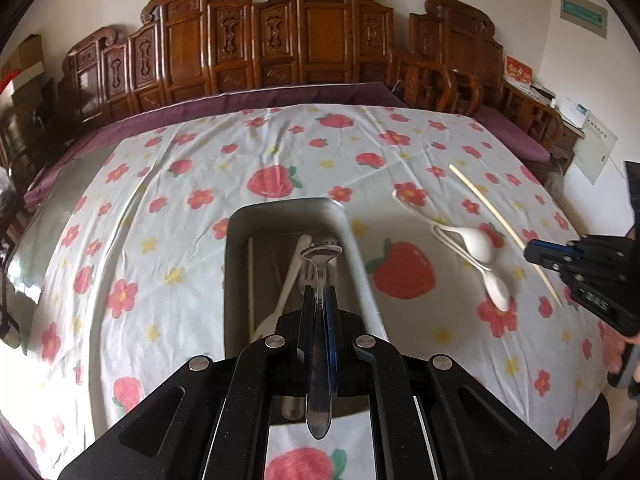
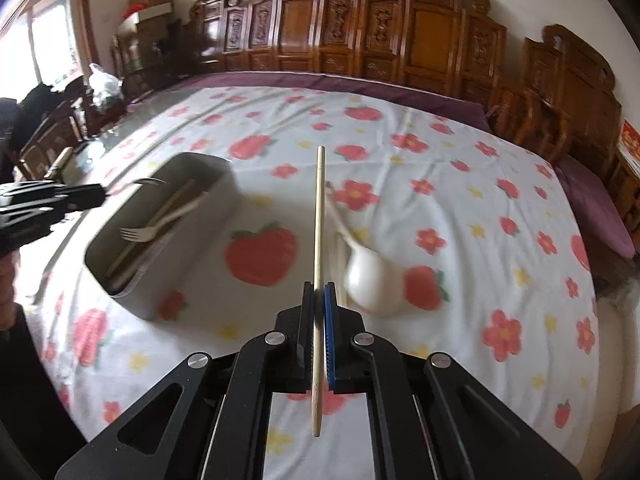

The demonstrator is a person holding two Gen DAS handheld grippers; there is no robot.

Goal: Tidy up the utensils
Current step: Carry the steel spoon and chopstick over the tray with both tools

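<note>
Spoon (image 1: 320, 280) of shiny metal sits clamped in the left hand-held gripper (image 1: 319, 292), bowl forward, hanging right over the grey tray (image 1: 236, 248) below it, ready to join the fork (image 2: 138, 234) and pale sticks inside. The right hand-held gripper (image 2: 319, 292) pinches a thin wooden chopstick (image 2: 319, 208) upright. Just ahead of it, two smooth white spoons (image 1: 478, 244) lie on the strawberry-print cloth (image 1: 180, 184) covering the desk.
</note>
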